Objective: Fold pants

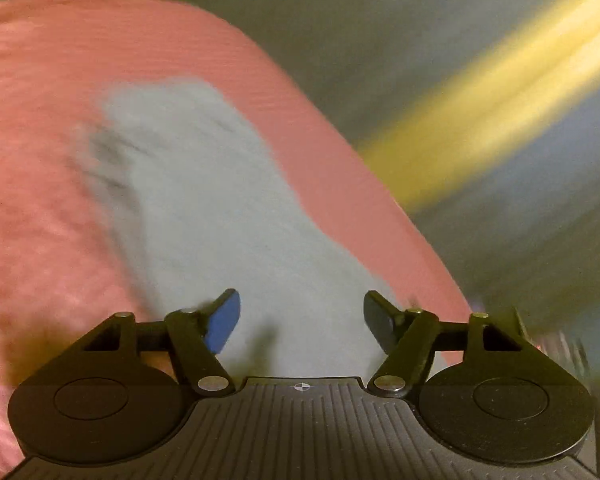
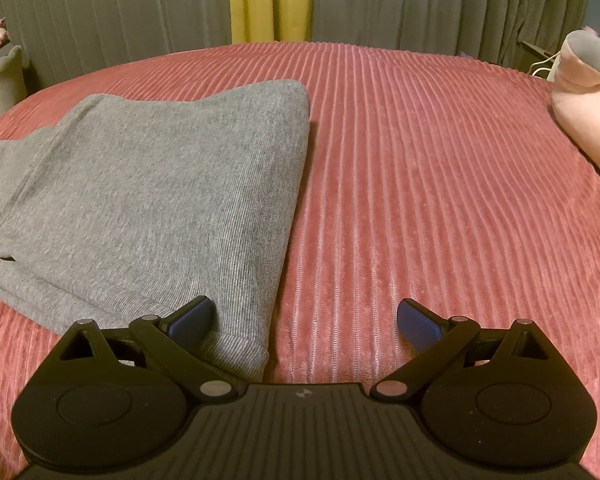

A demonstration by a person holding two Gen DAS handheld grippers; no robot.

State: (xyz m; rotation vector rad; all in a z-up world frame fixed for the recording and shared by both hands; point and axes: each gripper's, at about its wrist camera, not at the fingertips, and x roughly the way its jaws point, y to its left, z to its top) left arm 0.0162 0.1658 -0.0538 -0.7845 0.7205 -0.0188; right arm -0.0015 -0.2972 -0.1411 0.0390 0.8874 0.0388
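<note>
Grey folded pants [image 2: 148, 184] fill the left of the frame on the pink bed [image 2: 420, 200]. My right hand-held gripper [image 2: 305, 326] hangs released, its left finger over their near corner. My left hand-held gripper [image 1: 302, 320] gapes empty above them.

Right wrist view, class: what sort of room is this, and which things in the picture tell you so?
Most likely a bedroom. The folded grey knit pants lie on a wide bed covered by a pink ribbed bedspread, with long grey pleated curtains and a yellow curtain strip hanging behind it.
</note>
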